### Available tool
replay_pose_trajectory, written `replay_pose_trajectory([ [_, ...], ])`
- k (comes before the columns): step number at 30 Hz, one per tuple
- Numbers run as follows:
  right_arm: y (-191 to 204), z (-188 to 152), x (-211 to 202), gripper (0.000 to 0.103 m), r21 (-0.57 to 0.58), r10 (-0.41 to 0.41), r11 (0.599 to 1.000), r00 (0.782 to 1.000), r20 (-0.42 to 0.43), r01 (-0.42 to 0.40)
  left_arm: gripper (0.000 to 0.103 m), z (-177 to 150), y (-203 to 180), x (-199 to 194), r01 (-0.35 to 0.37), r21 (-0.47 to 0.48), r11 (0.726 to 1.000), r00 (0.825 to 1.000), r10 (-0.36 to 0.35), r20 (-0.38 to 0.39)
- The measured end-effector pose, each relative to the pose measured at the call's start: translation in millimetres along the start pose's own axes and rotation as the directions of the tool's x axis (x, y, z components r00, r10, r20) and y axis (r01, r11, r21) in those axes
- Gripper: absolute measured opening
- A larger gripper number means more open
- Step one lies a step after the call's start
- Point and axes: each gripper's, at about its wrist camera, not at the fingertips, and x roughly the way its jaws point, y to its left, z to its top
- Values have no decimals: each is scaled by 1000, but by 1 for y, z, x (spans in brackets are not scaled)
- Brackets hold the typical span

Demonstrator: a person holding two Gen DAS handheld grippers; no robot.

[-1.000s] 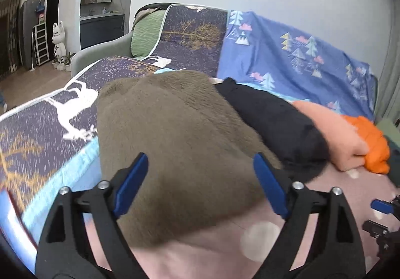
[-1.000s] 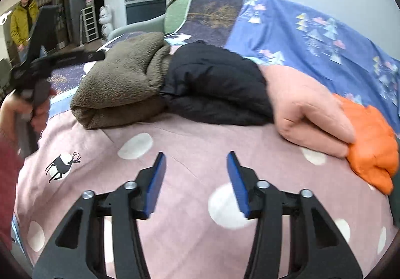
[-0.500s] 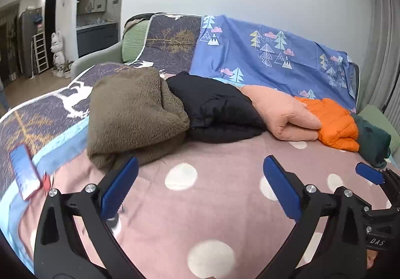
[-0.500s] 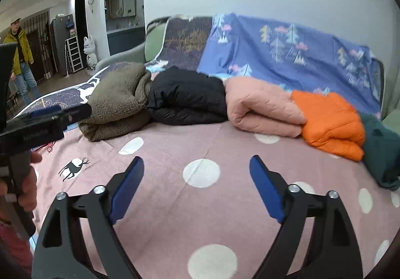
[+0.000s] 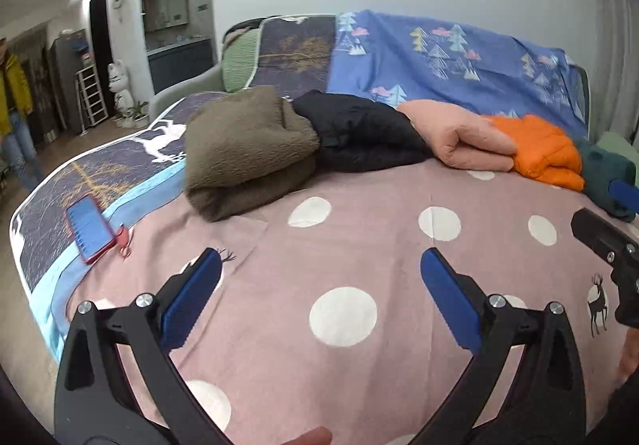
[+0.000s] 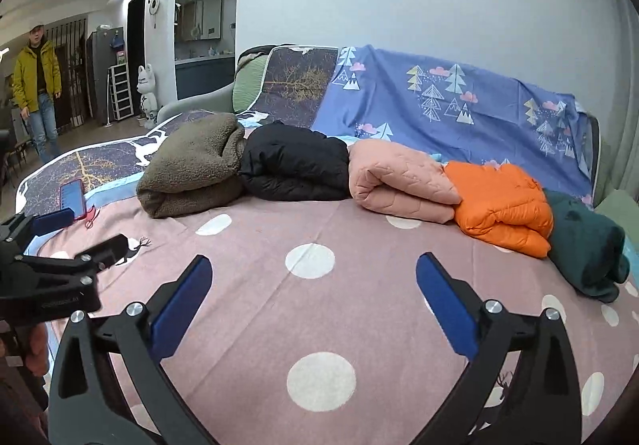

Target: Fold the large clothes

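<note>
Five folded garments lie in a row at the back of the bed: an olive-brown fleece (image 5: 247,149) (image 6: 191,169), a black jacket (image 5: 359,133) (image 6: 295,165), a pink quilted one (image 5: 459,137) (image 6: 399,181), an orange puffer (image 5: 547,149) (image 6: 503,201) and a dark teal one (image 5: 607,173) (image 6: 587,245). My left gripper (image 5: 319,265) stands open over the pink dotted bedspread (image 5: 359,229), well short of the fleece, with nothing between its fingers. My right gripper (image 6: 313,265) hovers over the bedspread too, its jaws opening wide, with nothing between them.
A phone in a red case (image 5: 90,229) (image 6: 72,197) lies near the bed's left edge. A blue tree-print sheet (image 5: 439,58) covers the backrest behind the clothes. A person in a yellow jacket (image 6: 38,86) stands in the hallway at far left.
Both grippers have drawn back from the clothes. The left one was right over the brown fleece and now sits far from it. The right jaws have spread much wider.
</note>
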Motion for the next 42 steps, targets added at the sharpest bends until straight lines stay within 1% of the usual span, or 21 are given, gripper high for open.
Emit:
replay_pose_trajectory([
  [3,4,-3,-9,102,-8,9,1000,1000,24,-9,101,0,7,-12,15,-53,998,1000,-14,6],
  [5,1,-5,-13,102,23,20,1000,999,35,-21,101,0,7,-20,-2,-66,998,1000,3,16],
  [7,-5,-8,-14,102,65,22,998,999,38,-25,101,-1,4,-26,-17,-57,998,1000,18,23],
  [11,-18,-16,-6,102,134,11,991,1000,11,-12,101,-8,-9,-30,37,-18,999,999,-36,17],
  [14,-18,-18,0,102,109,4,994,1000,-19,-2,101,-11,-16,-26,70,-17,997,997,-70,8],
  [16,-15,-20,1,102,79,-21,997,1000,-13,22,101,-13,-17,-21,82,-22,996,997,-82,6],
  [19,-13,-22,7,102,70,-33,997,999,-20,34,101,-16,-17,-10,78,-23,997,997,-78,-7],
  [26,-6,-23,26,102,55,-35,998,997,-68,38,101,-18,-13,8,92,-48,995,995,-94,-45],
  [34,4,-26,36,102,31,-29,999,995,-100,32,101,-20,-9,15,97,-70,993,993,-101,-59],
  [42,-2,-27,36,102,50,-39,998,993,-109,45,101,-21,-10,17,99,-68,993,993,-103,-65],
])
